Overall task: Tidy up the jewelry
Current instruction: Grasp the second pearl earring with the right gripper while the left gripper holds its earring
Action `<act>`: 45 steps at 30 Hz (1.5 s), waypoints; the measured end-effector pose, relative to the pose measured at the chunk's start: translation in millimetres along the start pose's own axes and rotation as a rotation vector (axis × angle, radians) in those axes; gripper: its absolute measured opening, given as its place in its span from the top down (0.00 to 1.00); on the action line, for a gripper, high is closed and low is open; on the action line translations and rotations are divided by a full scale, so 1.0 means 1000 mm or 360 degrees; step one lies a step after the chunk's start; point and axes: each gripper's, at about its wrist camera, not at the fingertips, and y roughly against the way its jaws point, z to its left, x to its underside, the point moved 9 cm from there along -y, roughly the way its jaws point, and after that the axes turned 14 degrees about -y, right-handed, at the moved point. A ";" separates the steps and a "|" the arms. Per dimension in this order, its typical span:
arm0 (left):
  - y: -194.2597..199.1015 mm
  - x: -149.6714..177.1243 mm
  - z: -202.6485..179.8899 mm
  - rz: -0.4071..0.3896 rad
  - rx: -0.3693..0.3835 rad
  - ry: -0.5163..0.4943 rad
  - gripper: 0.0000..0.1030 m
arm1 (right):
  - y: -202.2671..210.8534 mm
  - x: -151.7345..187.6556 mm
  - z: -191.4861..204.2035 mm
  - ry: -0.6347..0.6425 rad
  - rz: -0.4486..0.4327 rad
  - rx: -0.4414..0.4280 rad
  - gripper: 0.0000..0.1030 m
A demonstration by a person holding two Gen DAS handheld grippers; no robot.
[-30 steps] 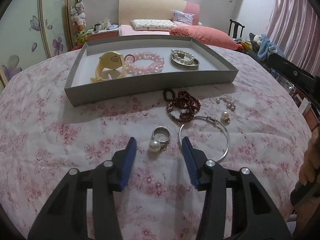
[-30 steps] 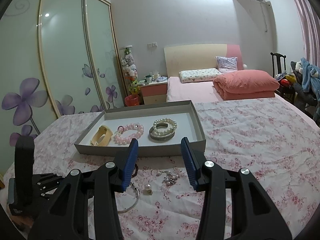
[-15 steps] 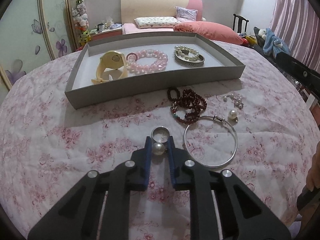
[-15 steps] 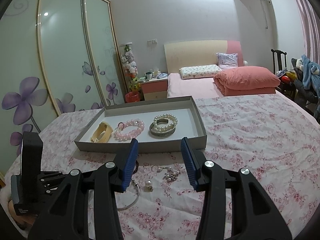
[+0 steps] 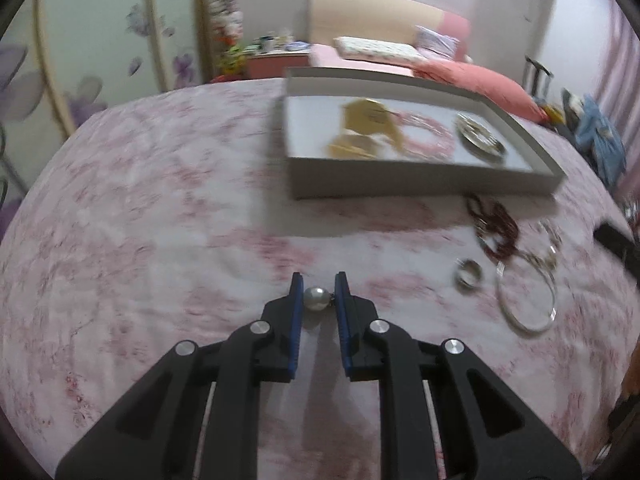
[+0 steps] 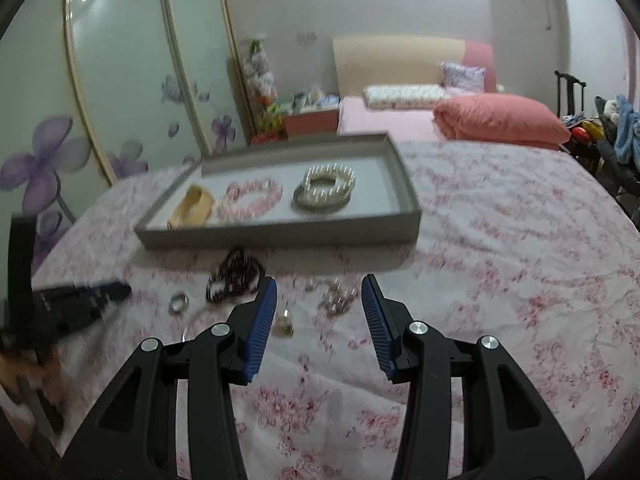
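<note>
My left gripper (image 5: pixel 318 290) is shut on a pearl piece (image 5: pixel 318 299), held just above the pink floral cloth, left of the other loose jewelry. A silver ring (image 5: pixel 468 274), a silver bangle (image 5: pixel 528 300) and a dark red bead bracelet (image 5: pixel 496 228) lie to its right. The grey tray (image 5: pixel 420 188) holds a yellow watch (image 5: pixel 368 128), a pink bead bracelet (image 5: pixel 424 136) and a pearl bracelet (image 5: pixel 480 140). My right gripper (image 6: pixel 319 284) hangs open over a cluster of small pearl pieces (image 6: pixel 336 296), with nothing between its fingers.
The floral cloth (image 6: pixel 500 260) covers a round table, with the tray (image 6: pixel 280 236) towards the back. Behind it stand a bed with a pink quilt (image 6: pixel 500 120) and sliding wardrobe doors (image 6: pixel 120 100). A chair with clothes (image 6: pixel 616 128) is at the far right.
The left jaws closed on the pearl piece, then carried it left, away from the silver ring. The right gripper dipped lower towards the loose jewelry and stayed open.
</note>
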 end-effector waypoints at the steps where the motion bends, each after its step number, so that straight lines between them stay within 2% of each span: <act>1: 0.000 0.000 0.005 -0.0002 0.0000 0.0029 0.84 | -0.004 0.004 0.002 0.0027 0.0032 0.0009 0.61; 6: 0.001 0.000 0.011 -0.0001 -0.0004 0.0043 0.84 | -0.021 0.021 0.013 0.0121 0.0153 0.0038 0.71; 16: 0.001 0.000 0.012 -0.0002 0.0001 0.0047 0.84 | -0.033 0.027 0.019 0.0142 0.0250 0.0060 0.75; 19: 0.001 -0.001 0.011 -0.0002 0.0003 0.0049 0.84 | -0.038 0.026 0.018 0.0143 0.0281 0.0067 0.80; 23: 0.001 -0.001 0.011 -0.0001 0.0001 0.0047 0.84 | -0.041 0.025 0.020 0.0163 0.0279 0.0084 0.81; 25: 0.001 -0.001 0.011 -0.0002 0.0003 0.0049 0.84 | -0.042 0.024 0.020 0.0172 0.0275 0.0104 0.86; 30: 0.000 -0.002 0.010 -0.0004 0.0010 0.0056 0.83 | -0.036 0.024 0.014 0.0131 0.0260 0.0110 0.86; 32: 0.001 -0.002 0.010 -0.0006 0.0016 0.0060 0.84 | -0.030 0.021 0.010 0.0098 0.0219 0.0109 0.86; 36: 0.005 -0.002 0.013 -0.0035 0.0008 0.0089 0.84 | -0.008 0.005 0.006 0.0071 0.0050 0.0095 0.86; 41: 0.028 -0.009 0.012 -0.0190 -0.0045 0.0095 0.84 | 0.021 -0.019 0.017 0.0083 -0.0202 0.0039 0.86; 45: 0.049 -0.019 0.003 -0.0323 -0.0101 0.0047 0.84 | 0.034 -0.031 0.028 0.0105 -0.0350 -0.0005 0.86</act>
